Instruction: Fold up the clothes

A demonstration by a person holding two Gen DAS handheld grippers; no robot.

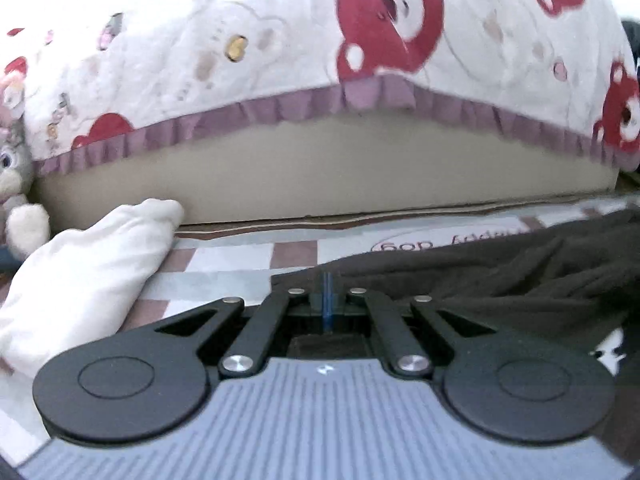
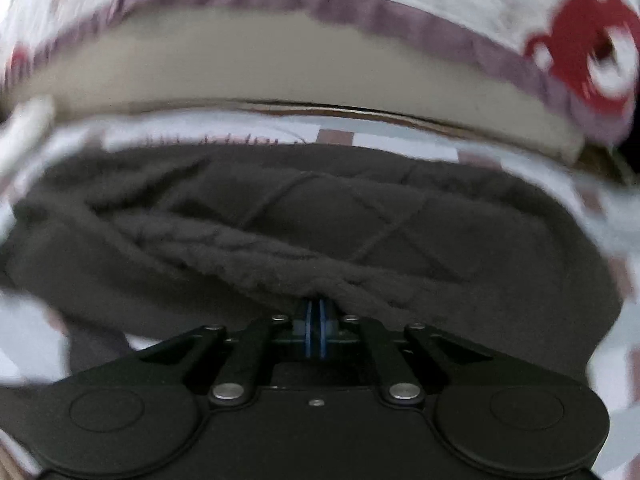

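Observation:
A dark grey quilted garment lies on a checked sheet of a bed. In the right wrist view my right gripper is shut on a fleecy edge of this garment, which bunches up right at the fingertips. In the left wrist view my left gripper is shut, its blue pads pressed together at the left edge of the same dark garment, which spreads away to the right. A white folded cloth lies to the left of the left gripper.
A pillow with red bear prints and a purple frill leans behind a beige cushion edge. It also shows in the right wrist view. A grey plush toy sits at the far left.

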